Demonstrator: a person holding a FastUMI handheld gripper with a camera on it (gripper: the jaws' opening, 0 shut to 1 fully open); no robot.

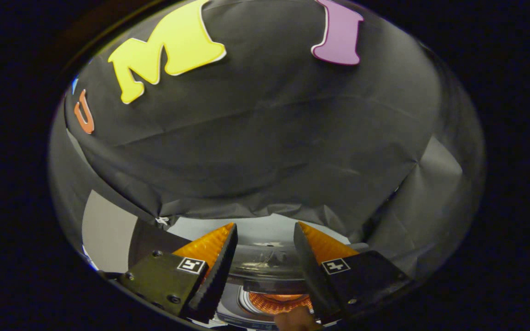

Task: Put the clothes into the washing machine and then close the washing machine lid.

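Gripper (265, 257) hovering released over the washing machine (265, 239)

Its fingers are standing apart, gripping nothing. At the bottom centre of the frame, the machine's lid (267, 262) is showing between them, its long axis running left to right, drum opening (278, 303) below it.

Gripper (265, 230) — fingers held apart, nothing pressed between them. Washing machine (265, 230) — pale top surface seen between and beyond the fingertips; its lid (267, 262), clear and curved, is seen in the gap between the fingers. Booth wall of creased black cloth (265, 151) is seen beyond the machine.
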